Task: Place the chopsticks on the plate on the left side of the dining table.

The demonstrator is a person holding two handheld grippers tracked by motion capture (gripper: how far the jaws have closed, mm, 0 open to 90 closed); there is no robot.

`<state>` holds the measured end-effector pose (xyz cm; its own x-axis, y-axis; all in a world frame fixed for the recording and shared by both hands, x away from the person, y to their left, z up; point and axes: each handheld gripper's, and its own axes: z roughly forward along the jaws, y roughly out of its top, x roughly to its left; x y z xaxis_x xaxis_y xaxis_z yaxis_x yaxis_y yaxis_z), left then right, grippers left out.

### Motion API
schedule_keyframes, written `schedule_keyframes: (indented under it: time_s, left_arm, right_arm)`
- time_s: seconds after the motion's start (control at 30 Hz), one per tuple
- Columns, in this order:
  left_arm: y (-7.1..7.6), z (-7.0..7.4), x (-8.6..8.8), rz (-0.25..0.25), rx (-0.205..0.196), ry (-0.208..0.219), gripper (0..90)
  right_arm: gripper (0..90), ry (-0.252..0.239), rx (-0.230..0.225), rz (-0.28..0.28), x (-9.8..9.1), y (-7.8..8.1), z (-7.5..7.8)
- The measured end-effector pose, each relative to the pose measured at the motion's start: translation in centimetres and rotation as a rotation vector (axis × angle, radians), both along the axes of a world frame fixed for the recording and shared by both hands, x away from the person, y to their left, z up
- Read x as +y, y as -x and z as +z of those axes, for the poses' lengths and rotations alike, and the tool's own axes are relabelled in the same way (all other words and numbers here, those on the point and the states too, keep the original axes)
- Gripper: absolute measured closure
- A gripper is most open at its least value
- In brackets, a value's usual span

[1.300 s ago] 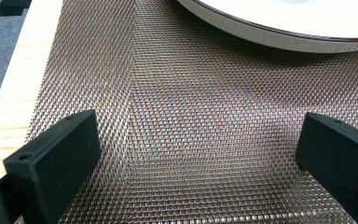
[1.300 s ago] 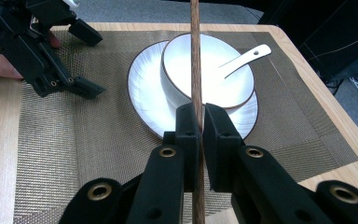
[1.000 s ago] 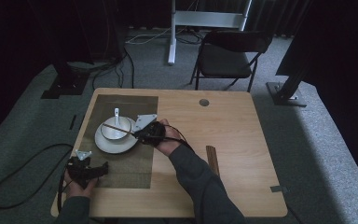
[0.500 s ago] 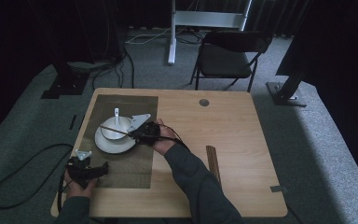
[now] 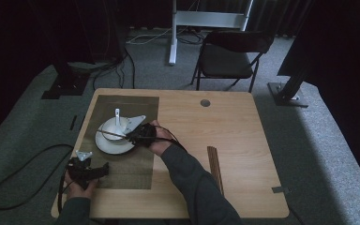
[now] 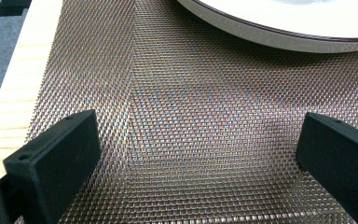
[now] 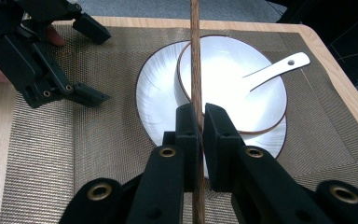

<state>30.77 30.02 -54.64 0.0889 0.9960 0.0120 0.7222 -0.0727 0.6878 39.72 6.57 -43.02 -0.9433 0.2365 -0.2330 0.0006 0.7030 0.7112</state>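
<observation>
Meanwhile right hand-held gripper (image 7: 199,123) reaches over bowl (image 7: 233,88), clenched on chopstick (image 7: 196,60).

place: recording studio or lab, not a home | walls: black curtains all round | floor: grey carpet (image 5: 309,140) with loose cables (image 5: 23,164) | furniture: one wooden table (image 5: 243,126), a folding chair (image 5: 227,58), a white metal stand (image 5: 206,21), a black rig foot (image 5: 288,89) (a dining setup staged on a placemat (image 5: 131,164))

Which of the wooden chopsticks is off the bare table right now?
The brown wooden chopstick clamped in the right gripper, above the white bowl; the others lie on bare wood.
</observation>
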Motion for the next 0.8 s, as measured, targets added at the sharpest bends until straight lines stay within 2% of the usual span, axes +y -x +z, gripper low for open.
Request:
schedule_keyframes:
  time_s: [0.8]
  left_arm:
    - [0.0,0.0,0.0,0.000,0.000,0.000,0.1]
  right_arm:
    - [85.0,0.014,0.010,0.033,1.8,0.0,-1.1]
